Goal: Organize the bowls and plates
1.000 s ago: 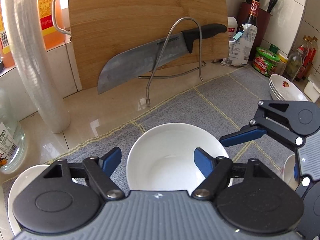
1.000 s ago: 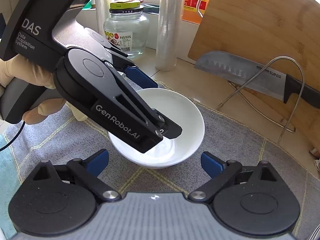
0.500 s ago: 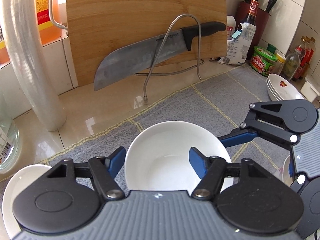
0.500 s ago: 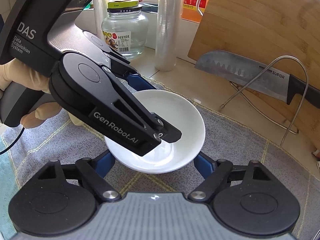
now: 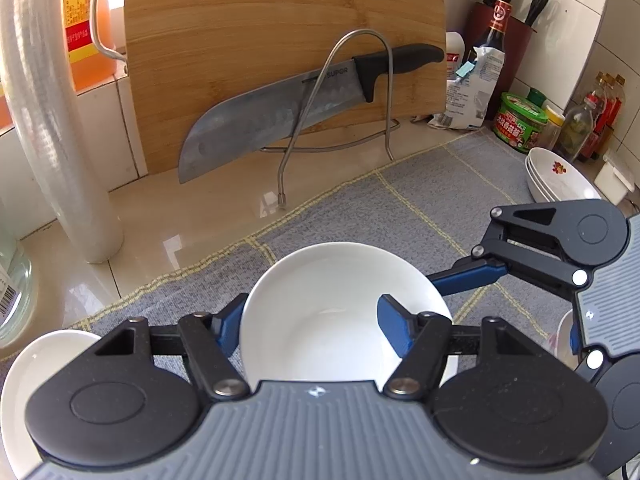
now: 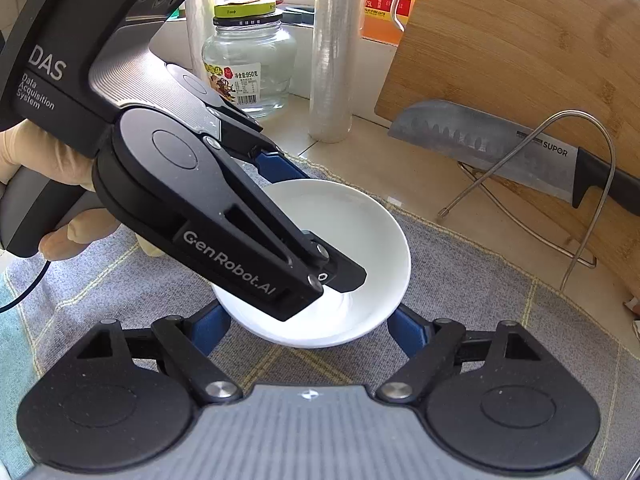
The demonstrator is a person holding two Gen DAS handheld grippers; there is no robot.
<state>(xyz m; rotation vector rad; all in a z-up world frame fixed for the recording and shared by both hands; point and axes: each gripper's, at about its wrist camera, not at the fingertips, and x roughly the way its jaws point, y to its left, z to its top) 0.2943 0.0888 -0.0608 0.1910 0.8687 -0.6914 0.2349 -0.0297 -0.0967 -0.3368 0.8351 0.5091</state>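
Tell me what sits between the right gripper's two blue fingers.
The white bowl on the grey mat: the right wrist view shows the right gripper flanking its near rim, while the left gripper clamps the bowl's wall.

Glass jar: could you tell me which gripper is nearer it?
Left. The left gripper clamps the jar-side rim of the white bowl; the right gripper, jaws just closed around it, sits opposite.

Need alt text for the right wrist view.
Left claw grips the rim of a white bowl on a grey mat, while the right claw brackets the bowl's near side. Behind: knife, cutting board, glass jar.
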